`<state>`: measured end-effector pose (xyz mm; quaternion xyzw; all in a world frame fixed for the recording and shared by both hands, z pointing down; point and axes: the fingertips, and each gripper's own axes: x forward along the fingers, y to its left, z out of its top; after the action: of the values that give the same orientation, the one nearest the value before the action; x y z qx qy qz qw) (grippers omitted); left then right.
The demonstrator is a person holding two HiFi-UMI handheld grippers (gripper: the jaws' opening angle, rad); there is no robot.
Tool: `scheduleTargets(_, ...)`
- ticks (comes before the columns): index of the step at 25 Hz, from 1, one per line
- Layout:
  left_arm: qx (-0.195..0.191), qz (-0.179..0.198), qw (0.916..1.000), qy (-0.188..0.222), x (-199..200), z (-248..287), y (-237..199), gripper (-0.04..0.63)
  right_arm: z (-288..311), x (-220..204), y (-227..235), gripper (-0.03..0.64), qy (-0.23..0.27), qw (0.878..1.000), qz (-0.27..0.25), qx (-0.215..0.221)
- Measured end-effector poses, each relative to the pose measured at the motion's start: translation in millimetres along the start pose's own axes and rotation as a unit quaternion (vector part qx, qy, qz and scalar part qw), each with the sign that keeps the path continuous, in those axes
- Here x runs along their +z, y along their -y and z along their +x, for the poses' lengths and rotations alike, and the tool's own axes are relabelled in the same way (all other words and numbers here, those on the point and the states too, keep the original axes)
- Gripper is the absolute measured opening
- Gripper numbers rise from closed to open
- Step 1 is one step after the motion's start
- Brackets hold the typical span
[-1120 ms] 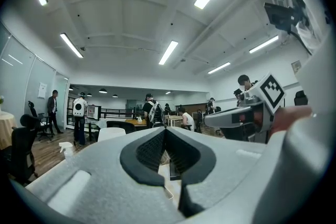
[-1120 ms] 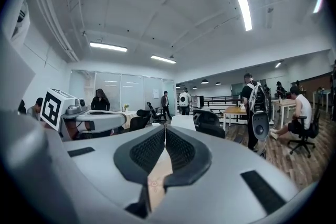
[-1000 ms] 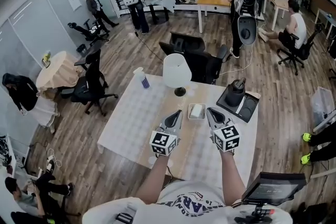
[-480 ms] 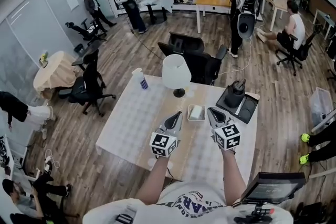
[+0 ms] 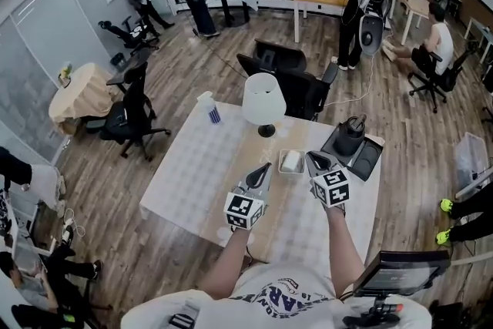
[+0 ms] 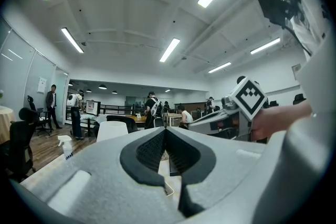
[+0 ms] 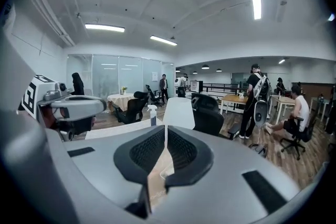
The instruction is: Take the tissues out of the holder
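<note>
A small, pale rectangular tissue holder (image 5: 282, 170) sat on the tan runner down the middle of the white-clothed desk (image 5: 192, 177), and the folded white tissues (image 5: 291, 160) lay inside it. The grey left gripper (image 5: 265, 166), with a square-marker cube at its rear, hung just to the left of the holder. Its black ribbed fingers (image 6: 149, 153) were pressed together with nothing between them. The matching right gripper (image 5: 313, 159) was just to the right of the holder, its tip close to the holder's right edge, though whether it touched could not be told. Its fingers (image 7: 181, 152) were likewise pressed together and empty. Directly beyond the holder stood a white-shaded table lamp (image 5: 262, 99) on a black foot. Farther beyond and to the holder's left stood a clear spray bottle (image 5: 209, 112) with a white head. To the right of the holder, past the right gripper, a black kettle (image 5: 348, 135) rested on a black square tray (image 5: 368, 159).
</note>
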<state>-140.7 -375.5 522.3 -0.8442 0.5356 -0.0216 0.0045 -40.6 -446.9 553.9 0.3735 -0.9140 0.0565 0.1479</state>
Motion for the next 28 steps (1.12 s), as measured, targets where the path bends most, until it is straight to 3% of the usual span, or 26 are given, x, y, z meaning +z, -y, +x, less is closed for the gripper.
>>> scheduleTargets(7,-0.002,0.003,1.0000,0.000,-0.8,-5.9,0.3,0.003,52.2,-44.8,15.4,0.019,-0.062,0.997,0.034,-0.010)
scheduleTargets(12,0.006,-0.001,1.0000,0.000,-6.4,-13.2,-4.7,0.003,94.1,-94.8,24.4,0.100,-0.115,0.990,0.083,-0.009)
scheduleTargets(18,0.009,-0.002,1.0000,0.003,-6.2,-20.6,-10.3,0.003,131.4,-136.4,34.0,0.191,-0.171,0.980,0.103,-0.024)
scheduleTargets(23,0.014,0.004,0.9999,0.001,-5.9,-27.2,-12.7,0.003,161.8,-176.7,34.0,0.277,-0.233,0.965,0.116,-0.011)
scheduleTargets(28,0.014,0.006,0.9999,0.001,-6.2,-31.7,-17.3,0.003,191.7,-208.6,34.6,0.316,-0.281,0.952,0.123,-0.005)
